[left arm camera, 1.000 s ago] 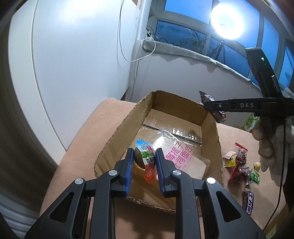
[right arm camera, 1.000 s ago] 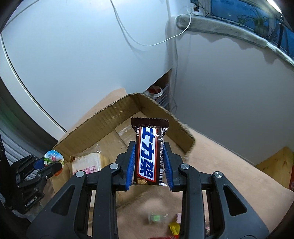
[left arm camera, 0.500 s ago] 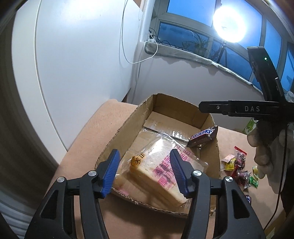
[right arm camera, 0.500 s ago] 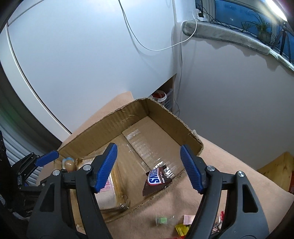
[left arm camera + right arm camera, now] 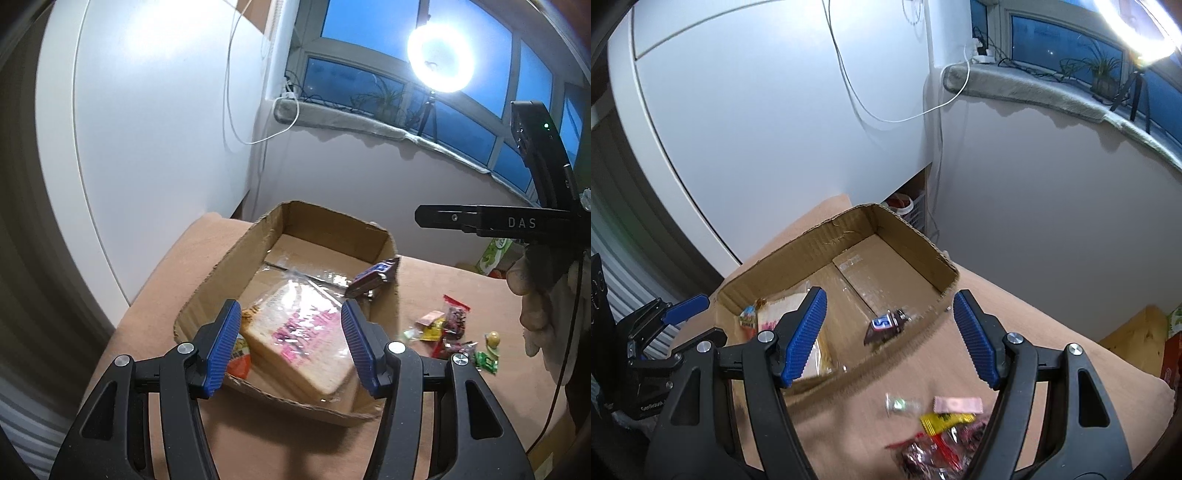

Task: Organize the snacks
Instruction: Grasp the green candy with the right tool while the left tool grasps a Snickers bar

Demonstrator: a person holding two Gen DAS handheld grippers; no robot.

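Note:
An open cardboard box (image 5: 229,266) (image 5: 798,254) sits on a tan cloth surface. Inside lie a wrapped bread slice (image 5: 299,339) (image 5: 772,310), a small snack pack with a green and orange wrapper (image 5: 240,358) (image 5: 748,317) at the near left corner, and a Snickers bar (image 5: 373,277) (image 5: 886,325) leaning on the right wall. My left gripper (image 5: 291,347) is open and empty above the box's near edge. My right gripper (image 5: 888,336) is open and empty, just outside the box's right side.
Several small wrapped candies (image 5: 450,328) (image 5: 938,421) lie on the cloth to the right of the box. A white wall and a windowsill with a ring light (image 5: 439,59) stand behind. A green carton (image 5: 493,254) stands at the far right.
Both grippers have pulled back from the box and stay open. The Snickers bar has settled inside against the right wall. The small snack pack lies in the near left corner.

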